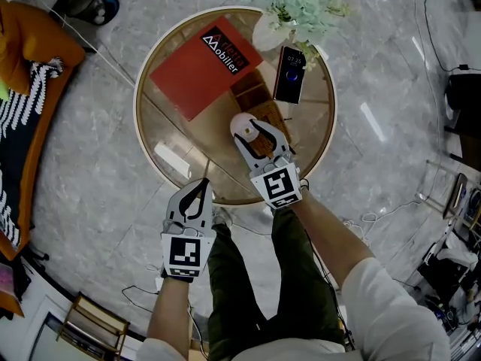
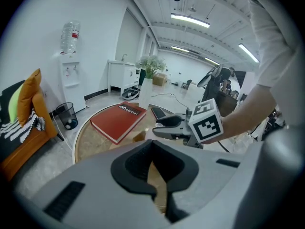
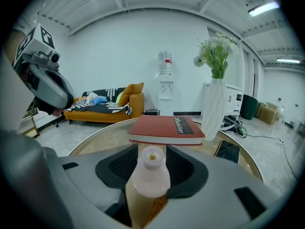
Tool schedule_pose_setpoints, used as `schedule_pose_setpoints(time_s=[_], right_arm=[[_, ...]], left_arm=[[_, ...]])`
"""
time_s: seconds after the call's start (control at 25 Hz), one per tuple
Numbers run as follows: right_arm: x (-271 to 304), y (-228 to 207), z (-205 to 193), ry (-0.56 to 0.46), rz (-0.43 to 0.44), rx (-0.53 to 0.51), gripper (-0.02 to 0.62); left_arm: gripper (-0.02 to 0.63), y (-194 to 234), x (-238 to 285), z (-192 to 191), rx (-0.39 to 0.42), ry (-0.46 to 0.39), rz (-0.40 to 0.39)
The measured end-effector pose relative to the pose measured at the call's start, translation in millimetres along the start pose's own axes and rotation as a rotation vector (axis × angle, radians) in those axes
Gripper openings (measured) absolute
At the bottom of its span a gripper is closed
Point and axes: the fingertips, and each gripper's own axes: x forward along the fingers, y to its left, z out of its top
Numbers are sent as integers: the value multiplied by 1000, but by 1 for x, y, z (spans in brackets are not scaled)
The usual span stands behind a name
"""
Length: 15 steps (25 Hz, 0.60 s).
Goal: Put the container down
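Your right tool (image 1: 250,131) has its jaws spread as wide as they go. The small, pale, flask-shaped plastic container (image 3: 150,173) stands upright between them on the round, glossy, wood-toned worktop with a pale rim (image 1: 161,153), towards its near edge. The pads look just clear of the container's belly, so I judge it set down and let go rather than gripped. To finish well, draw that tool straight back along its own line with no sideways swing. The container looks light, and a brushing pad could tip it, so hold the jaws wide until the tips are past it. Your left tool (image 1: 201,186) hangs at the worktop's near rim with its jaws together on nothing, and it can wait there. Beyond the container lie a red hardcover book (image 1: 204,60), a dark smartphone (image 1: 290,74) and a white vase of pale flowers (image 1: 289,10), all apart from it. The worktop looks smooth and level. Around it is grey marbled floor (image 1: 98,179), with an orange sofa (image 1: 30,59) at the left and a white water dispenser (image 3: 165,87) against the far wall.
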Motion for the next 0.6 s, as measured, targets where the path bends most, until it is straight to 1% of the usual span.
schedule_pose_setpoints(time_s=[0.12, 0.24, 0.44, 0.6], right_arm=[[-19, -1, 5, 8, -4, 10, 202], [-49, -7, 16, 14, -33, 27, 197], [-108, -19, 50, 17, -90, 50, 147], [-149, -28, 75, 3, -135, 38, 97]], left_arm=[[8, -1, -8, 13, 12, -12, 6], [8, -6, -21, 31, 32, -28, 7], [8, -12, -45, 67, 68, -55, 17], [8, -21, -67, 92, 103, -77, 23]])
